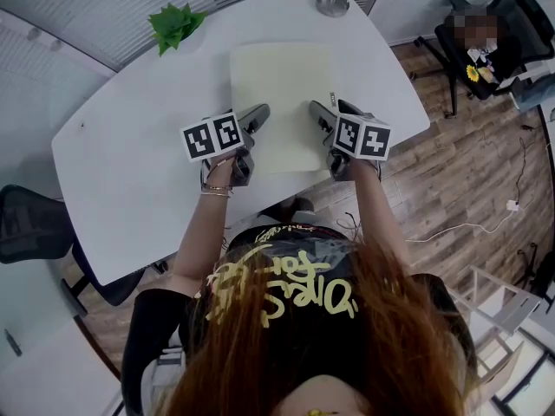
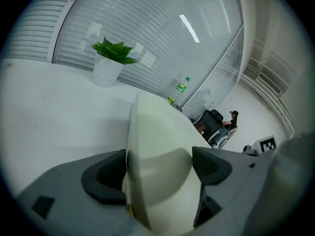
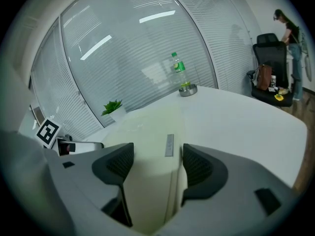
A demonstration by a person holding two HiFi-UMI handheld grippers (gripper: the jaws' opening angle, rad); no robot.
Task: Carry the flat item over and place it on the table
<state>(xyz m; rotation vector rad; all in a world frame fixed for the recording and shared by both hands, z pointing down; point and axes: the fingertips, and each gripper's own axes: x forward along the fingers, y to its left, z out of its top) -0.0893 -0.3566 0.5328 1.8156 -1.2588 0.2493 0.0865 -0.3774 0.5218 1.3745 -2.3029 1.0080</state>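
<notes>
Flat item [image 1: 282,94], a pale yellow-green sheet, lies spread on the white table [image 1: 130,172], its near edge at the table's near rim and its far edge short of the metal bowl [image 1: 332,3]. Left gripper [image 1: 254,121] takes the near-left corner and right gripper [image 1: 323,115] the near-right. Two holds likely keep a limp sheet square while it is set down. Left gripper view: jaws moderately apart and clamped on the sheet, which bulges up between the pads. Right gripper view: jaws at similar width, grasping the sheet's edge flat, pads touching both sides. Placement looks nearly done, with release pending.
</notes>
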